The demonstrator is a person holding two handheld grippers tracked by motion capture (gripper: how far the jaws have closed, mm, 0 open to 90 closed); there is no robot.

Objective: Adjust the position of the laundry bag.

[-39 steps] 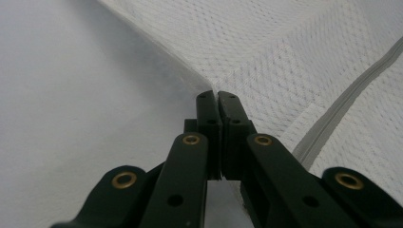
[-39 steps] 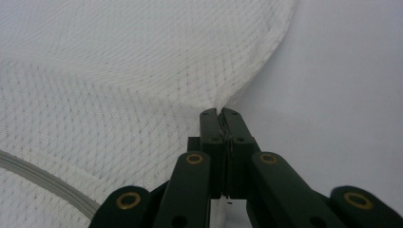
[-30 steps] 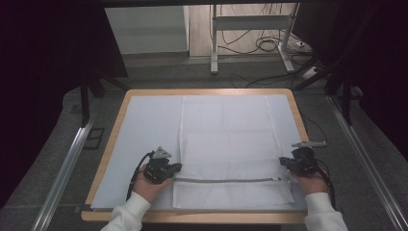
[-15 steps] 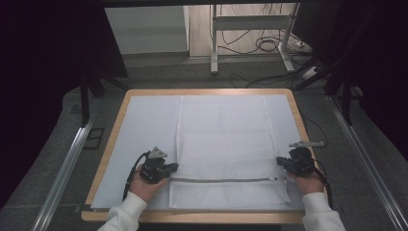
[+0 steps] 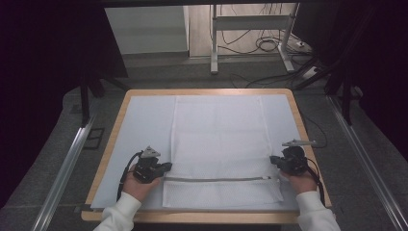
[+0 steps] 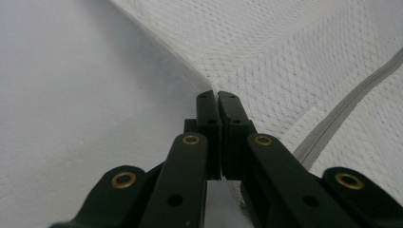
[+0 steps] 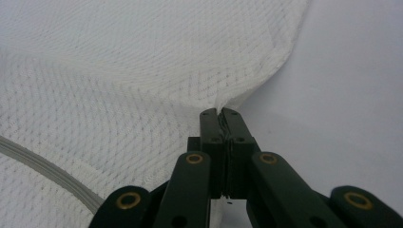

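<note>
Both grippers shift slightly nearer person since earlier frame. Left gripper [image 5: 166,166] and right gripper [image 5: 273,160] fingers pinch side edges of white towel [image 5: 219,139] on counter [image 5: 120,111]. Fold barely begun; lifting over remains.

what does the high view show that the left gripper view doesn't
High view alone: the whole white towel spread on the table, both hands, the right gripper at the towel's right edge, and cables on the floor beyond.

Left gripper view alone: the jaws closed together, pinching the towel's edge, and the waffle weave up close.

Both: the left gripper at the towel's left edge, the grey stripe across the towel, and the pale table cover.
</note>
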